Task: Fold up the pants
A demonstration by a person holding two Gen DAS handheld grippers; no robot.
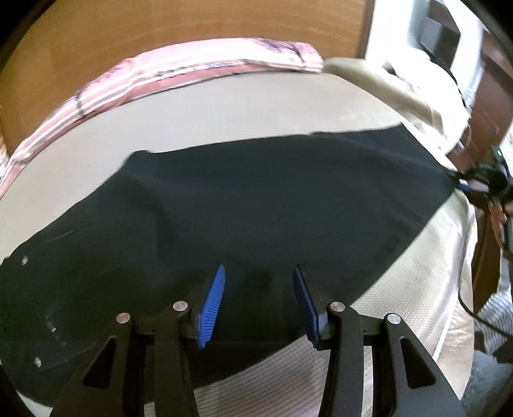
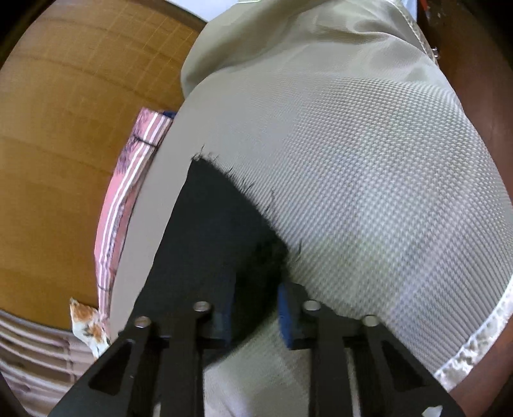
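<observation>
Black pants point(image 1: 243, 205) lie spread across a beige mattress cover point(image 1: 224, 109). My left gripper point(image 1: 258, 298) is open with its blue pads point(image 1: 213, 301) just above the near edge of the pants, empty. In the left wrist view my right gripper point(image 1: 481, 184) shows at the far right end of the pants, at the frayed hem. In the right wrist view the right gripper point(image 2: 255, 316) has its blue pads either side of the black frayed hem point(image 2: 218, 231), with a gap between them; the fabric lies between the open jaws.
A pink striped sheet point(image 1: 154, 77) runs along the far edge of the bed against a wooden wall point(image 1: 192, 22). A beige pillow point(image 1: 384, 80) lies at the far right. The mattress edge with white piping point(image 2: 474, 340) drops off at the right.
</observation>
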